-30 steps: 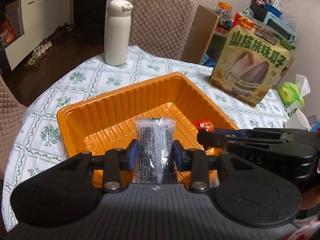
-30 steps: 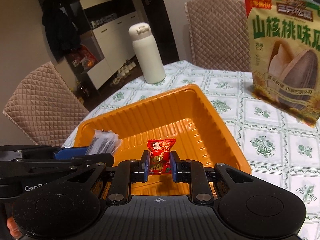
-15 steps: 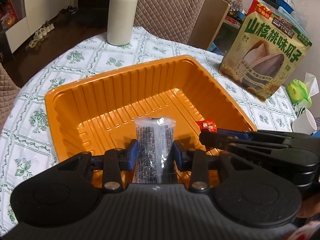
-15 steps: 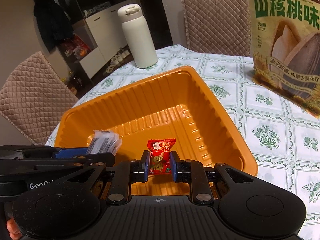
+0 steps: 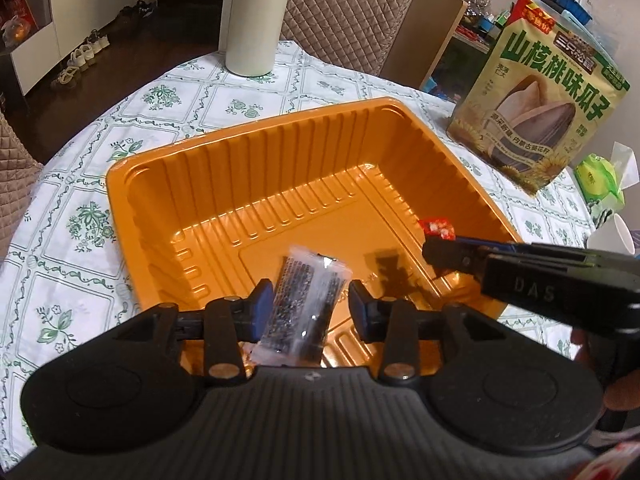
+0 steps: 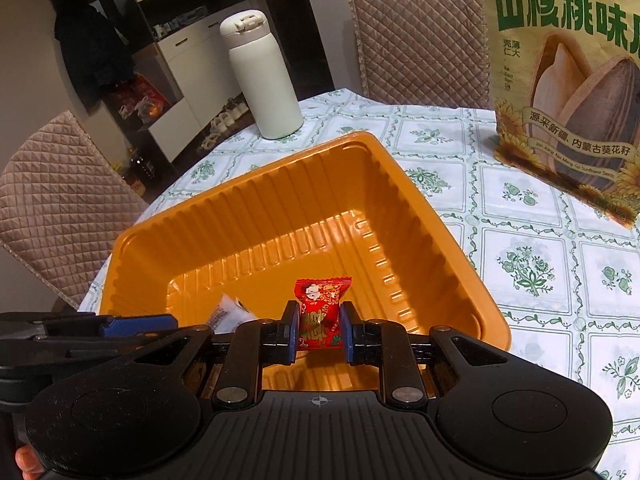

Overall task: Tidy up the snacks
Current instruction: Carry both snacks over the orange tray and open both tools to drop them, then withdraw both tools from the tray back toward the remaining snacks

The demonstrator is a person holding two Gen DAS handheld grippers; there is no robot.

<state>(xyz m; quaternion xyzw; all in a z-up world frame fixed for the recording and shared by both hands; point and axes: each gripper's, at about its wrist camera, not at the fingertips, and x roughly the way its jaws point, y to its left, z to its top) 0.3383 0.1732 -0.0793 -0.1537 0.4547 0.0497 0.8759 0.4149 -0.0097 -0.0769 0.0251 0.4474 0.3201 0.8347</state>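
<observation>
Left claw over the orange tray on the bench — its jaws have just been opening, and the clear packet of dark seeds tilts loose between the parted pads. Right claw is clamped tight on the red candy — above the tray's near corner.

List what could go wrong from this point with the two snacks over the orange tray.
1. The left hand-held gripper has just been opening; the clear packet sits tilted between its fingers with a gap on one side, so it may drop askew.
2. The right hand-held gripper pinches the red candy near the orange tray wall; released there, it could lodge against the ribs.
3. The two grippers are close and might bump.
</observation>
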